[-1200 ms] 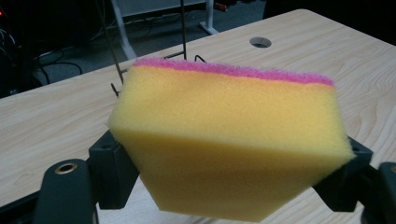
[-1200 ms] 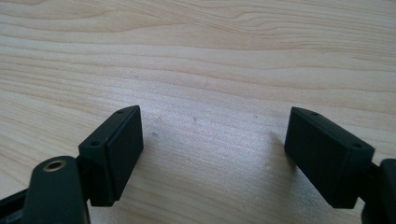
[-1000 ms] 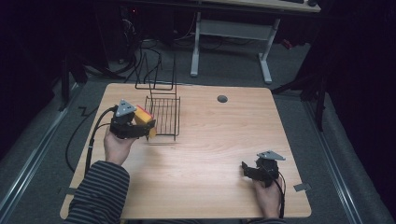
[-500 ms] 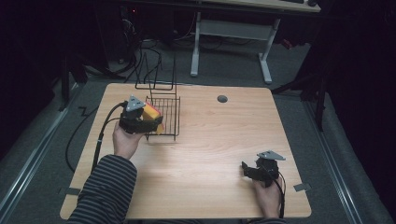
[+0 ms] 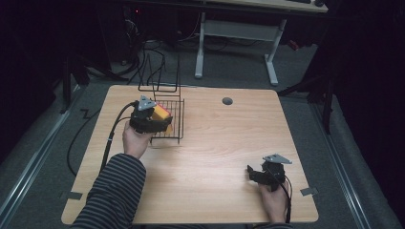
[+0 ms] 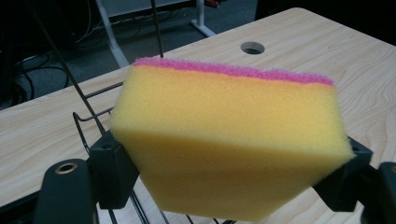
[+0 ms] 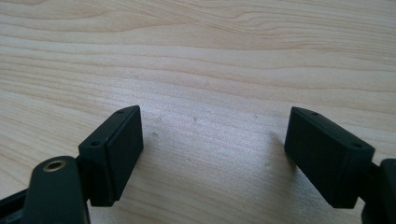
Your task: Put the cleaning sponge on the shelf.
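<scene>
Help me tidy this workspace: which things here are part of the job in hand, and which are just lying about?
In use: left gripper, shut on the sponge; wire basket under it.
Idle: right gripper, open over bare table; wire rack behind.

High view: fixed overhead, person's side, faces forward and down; whole light wooden worktop (image 5: 215,143) in frame, floor beyond. Left gripper view: rides left gripper (image 5: 152,120), close up, looks along jaws past yellow-and-pink foam sponge (image 6: 229,140) toward round worktop hole (image 6: 252,47); hole, black wire rack (image 5: 167,119) shared with high view. Right gripper view: rides right gripper (image 7: 212,154), very near, faces down onto bare wood grain.
</scene>
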A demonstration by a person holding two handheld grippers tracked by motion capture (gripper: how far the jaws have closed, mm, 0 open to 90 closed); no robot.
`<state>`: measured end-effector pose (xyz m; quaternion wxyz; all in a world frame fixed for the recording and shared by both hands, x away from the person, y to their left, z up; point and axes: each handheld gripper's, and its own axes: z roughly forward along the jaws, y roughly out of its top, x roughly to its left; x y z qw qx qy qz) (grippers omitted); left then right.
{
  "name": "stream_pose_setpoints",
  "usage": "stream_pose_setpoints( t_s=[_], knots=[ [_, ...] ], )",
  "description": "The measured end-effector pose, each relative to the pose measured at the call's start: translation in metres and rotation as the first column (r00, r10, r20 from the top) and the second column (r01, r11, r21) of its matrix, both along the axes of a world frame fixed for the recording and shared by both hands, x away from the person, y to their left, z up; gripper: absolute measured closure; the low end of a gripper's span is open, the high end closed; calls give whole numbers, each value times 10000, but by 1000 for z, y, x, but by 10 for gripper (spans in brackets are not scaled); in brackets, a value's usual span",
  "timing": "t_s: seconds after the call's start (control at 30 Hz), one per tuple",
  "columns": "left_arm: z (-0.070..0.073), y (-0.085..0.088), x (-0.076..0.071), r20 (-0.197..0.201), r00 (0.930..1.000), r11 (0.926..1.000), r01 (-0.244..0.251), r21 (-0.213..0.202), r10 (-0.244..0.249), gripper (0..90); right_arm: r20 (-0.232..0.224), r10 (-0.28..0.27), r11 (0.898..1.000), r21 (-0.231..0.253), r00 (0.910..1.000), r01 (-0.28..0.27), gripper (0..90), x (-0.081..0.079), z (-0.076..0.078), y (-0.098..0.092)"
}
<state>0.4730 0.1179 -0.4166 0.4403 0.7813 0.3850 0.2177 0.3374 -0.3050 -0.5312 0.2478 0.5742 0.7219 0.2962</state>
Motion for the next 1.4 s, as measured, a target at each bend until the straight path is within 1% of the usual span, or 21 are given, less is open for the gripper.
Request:
stream_pose_setpoints(
  t_s=[0.07,0.17,0.23,0.4,0.5,0.63,0.7,0.87,0.9,1.03,1.3,1.4],
  knots=[
    [-1,-3,3,-42,10000,10000,-4,-52,3,227,0,0,10000,1,10000,0,196,0,0,0],
    [-3,-7,8,-82,9999,9998,74,174,-73,227,-9,-9,10000,4,10000,9,196,0,0,0],
    [-6,-9,10,-72,10000,9999,20,99,-20,227,1,2,10000,0,10000,-2,196,0,0,0],
    [-14,-13,18,-279,9995,9999,-120,96,123,227,1,3,10000,-3,10000,-3,196,0,0,0],
    [-18,-12,22,-347,9993,9996,-143,259,152,227,-2,1,10000,-1,10000,-1,196,0,0,0],
    [-22,-13,26,-438,9986,9995,-304,86,307,226,0,0,10000,-1,10000,0,196,0,0,0],
    [-23,-13,27,-462,9981,9992,-396,13,396,226,-10,-8,10000,4,10000,8,196,0,0,0],
    [-27,-13,32,-510,9975,9988,-491,45,493,226,0,1,10000,-2,10000,-1,196,0,0,0],
    [-29,-13,33,-538,9973,9987,-500,110,506,226,-1,-1,10000,-1,10000,1,196,0,0,0],
    [-32,-14,35,-639,9962,9983,-585,80,589,226,-13,-16,10000,5,10000,16,196,0,0,0],
    [-35,-15,38,-762,9953,9981,-588,173,599,224,-1,-1,10000,-1,10000,1,196,0,0,0],
    [-36,-16,38,-766,9950,9979,-641,112,647,223,1,0,10000,-1,10000,0,196,0,0,0]
  ],
)
